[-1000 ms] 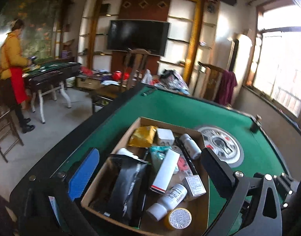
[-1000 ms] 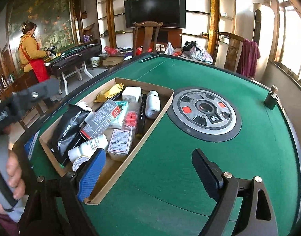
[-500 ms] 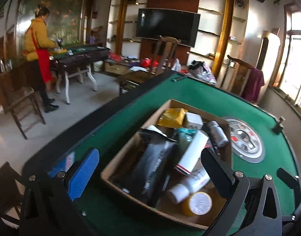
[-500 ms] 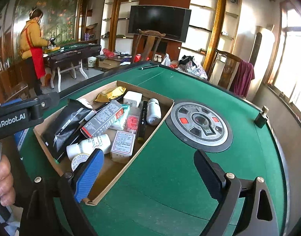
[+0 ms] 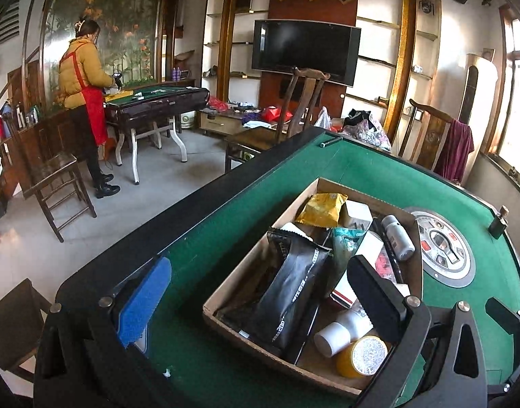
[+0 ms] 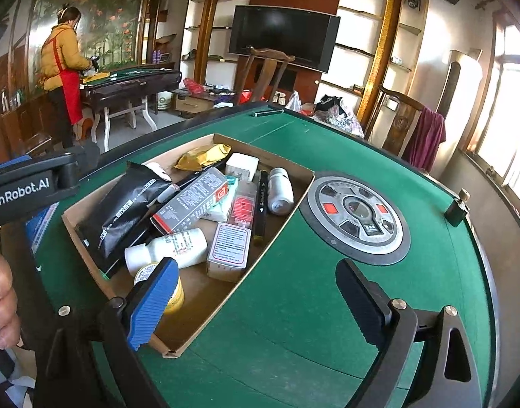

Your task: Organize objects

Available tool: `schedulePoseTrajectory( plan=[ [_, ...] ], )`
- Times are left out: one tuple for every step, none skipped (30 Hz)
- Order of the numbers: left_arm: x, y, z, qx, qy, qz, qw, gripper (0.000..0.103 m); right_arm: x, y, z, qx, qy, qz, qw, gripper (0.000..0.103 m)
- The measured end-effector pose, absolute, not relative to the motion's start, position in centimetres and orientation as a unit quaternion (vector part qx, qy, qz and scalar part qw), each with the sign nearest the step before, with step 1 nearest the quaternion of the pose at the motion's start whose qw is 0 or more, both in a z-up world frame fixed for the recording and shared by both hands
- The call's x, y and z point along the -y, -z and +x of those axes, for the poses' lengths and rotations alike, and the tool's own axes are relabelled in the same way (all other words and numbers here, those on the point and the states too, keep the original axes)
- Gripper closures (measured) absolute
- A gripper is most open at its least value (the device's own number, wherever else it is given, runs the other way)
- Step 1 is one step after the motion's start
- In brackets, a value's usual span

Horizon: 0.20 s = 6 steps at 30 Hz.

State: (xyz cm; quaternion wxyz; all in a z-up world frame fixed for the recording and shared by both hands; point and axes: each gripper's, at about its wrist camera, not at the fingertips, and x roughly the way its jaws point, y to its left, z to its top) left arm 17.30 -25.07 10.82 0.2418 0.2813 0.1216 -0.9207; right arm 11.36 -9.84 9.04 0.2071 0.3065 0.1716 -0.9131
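A shallow cardboard box (image 6: 280, 238) sits on the green felt surface (image 6: 328, 306), just beside the round metal centre panel (image 6: 355, 217) set into the felt. The box is crowded. A black foil pouch (image 6: 124, 204) lies along its left side, with a grey carton with a red end (image 6: 195, 199) leaning next to it. A yellow crinkled packet (image 6: 204, 156) and a small white box (image 6: 241, 166) lie at the far end. A white bottle (image 6: 280, 190) rests against the far right wall, beside a long black marker (image 6: 261, 200) and a clear packet with red print (image 6: 243, 207). Nearer the camera lie a white labelled box (image 6: 229, 248), a white bottle on its side (image 6: 168, 250) and a yellow jar with a foil top (image 5: 362, 357).

The left hand-held gripper (image 5: 256, 299) hovers over the near left corner of the box with its jaws spread wide and nothing between them; its blue pad (image 5: 144, 302) hangs over bare felt outside the box, its black pad (image 5: 375, 295) above the contents. The right hand-held gripper (image 6: 256, 299) is likewise wide open and empty, straddling the near right wall of the box, blue pad (image 6: 151, 302) over the yellow jar, black pad (image 6: 362, 302) over felt. A hand (image 6: 0, 302) grips the left tool's handle at the frame edge.

A small dark bottle (image 6: 457, 209) stands at the right edge of the surface. Across the room, a person in a yellow jacket and red apron (image 5: 83, 95) stands at another green-topped table (image 5: 154, 98).
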Motion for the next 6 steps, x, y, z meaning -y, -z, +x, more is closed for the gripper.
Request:
schedulePoseTrajectory(
  plan=[
    [25.09, -10.86, 17.29, -0.121, 0.921, 0.281, 0.243, 0.0, 9.91, -9.03, 11.36, -0.173, 0.913, 0.307, 0.208, 0.006],
    [25.1, -10.81, 17.32, -0.12, 0.92, 0.28, 0.245, 0.0, 9.95, -9.0, 11.37, -0.173, 0.912, 0.307, 0.208, 0.006],
    [25.1, -10.79, 17.33, -0.119, 0.92, 0.281, 0.246, 0.0, 9.97, -8.96, 11.35, -0.174, 0.912, 0.308, 0.208, 0.006],
    [25.16, -10.71, 17.25, -0.12, 0.919, 0.283, 0.246, 0.0, 9.93, -8.95, 11.32, -0.174, 0.912, 0.308, 0.209, 0.006],
    [25.17, -10.62, 17.2, -0.121, 0.918, 0.286, 0.246, 0.0, 9.89, -8.93, 11.32, -0.174, 0.912, 0.309, 0.209, 0.006],
    [25.2, -10.56, 17.08, -0.122, 0.917, 0.29, 0.247, 0.0, 9.8, -8.93, 11.26, -0.172, 0.912, 0.31, 0.209, 0.006]
  ],
)
